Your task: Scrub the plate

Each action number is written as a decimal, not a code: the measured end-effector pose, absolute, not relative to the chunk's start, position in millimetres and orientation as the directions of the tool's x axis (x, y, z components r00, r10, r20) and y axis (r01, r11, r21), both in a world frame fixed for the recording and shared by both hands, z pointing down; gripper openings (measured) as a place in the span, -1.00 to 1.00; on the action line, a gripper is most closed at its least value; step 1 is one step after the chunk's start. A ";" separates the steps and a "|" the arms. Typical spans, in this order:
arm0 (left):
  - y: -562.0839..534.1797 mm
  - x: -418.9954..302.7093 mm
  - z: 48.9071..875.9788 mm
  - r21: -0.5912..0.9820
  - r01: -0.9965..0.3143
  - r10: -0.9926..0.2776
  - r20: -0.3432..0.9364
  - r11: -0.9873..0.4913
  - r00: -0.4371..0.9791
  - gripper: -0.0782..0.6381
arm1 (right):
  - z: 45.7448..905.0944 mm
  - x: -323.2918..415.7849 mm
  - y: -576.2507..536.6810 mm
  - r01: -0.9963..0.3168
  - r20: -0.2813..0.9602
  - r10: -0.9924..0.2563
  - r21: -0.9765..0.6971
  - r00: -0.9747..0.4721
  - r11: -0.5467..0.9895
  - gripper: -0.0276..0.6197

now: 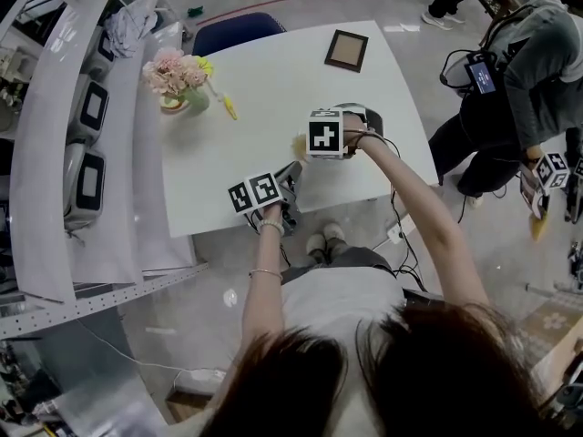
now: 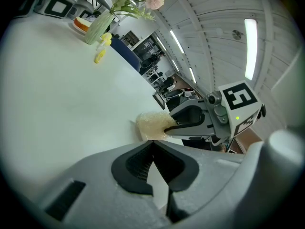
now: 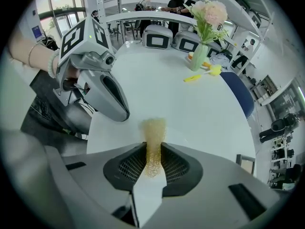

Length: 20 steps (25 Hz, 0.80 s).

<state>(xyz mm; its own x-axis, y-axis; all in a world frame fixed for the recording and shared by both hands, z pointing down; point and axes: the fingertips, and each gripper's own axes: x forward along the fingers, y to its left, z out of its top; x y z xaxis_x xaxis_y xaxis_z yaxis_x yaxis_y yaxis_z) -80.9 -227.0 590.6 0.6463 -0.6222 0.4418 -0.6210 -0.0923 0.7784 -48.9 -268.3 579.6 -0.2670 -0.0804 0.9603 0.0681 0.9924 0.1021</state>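
Note:
A yellow sponge (image 3: pixel 153 130) sticks out from my right gripper (image 3: pixel 153 149), which is shut on it. In the head view the sponge (image 1: pixel 298 144) sits low over the white table (image 1: pixel 273 80) near its front edge, at the right gripper's (image 1: pixel 308 144) tips. My left gripper (image 1: pixel 290 173) is at the table's front edge, just left of and nearer than the sponge. Its jaws are shut tip to tip (image 2: pixel 152 142), with the sponge (image 2: pixel 151 125) right in front of them. I cannot make out a plate against the white tabletop.
A vase of pink flowers (image 1: pixel 173 80) and a yellow item (image 1: pixel 228 107) stand at the table's far left. A picture frame (image 1: pixel 347 50) lies at the far right, with a blue chair (image 1: pixel 239 31) behind. Another person (image 1: pixel 519 89) stands to the right. Shelves with appliances (image 1: pixel 86 144) run along the left.

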 end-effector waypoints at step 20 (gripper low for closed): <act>-238.4 -85.0 587.3 0.769 -0.633 -0.632 0.447 -0.092 0.633 -0.75 | 578.0 -50.6 -302.0 0.056 0.953 -0.126 0.147 -0.275 0.988 -0.65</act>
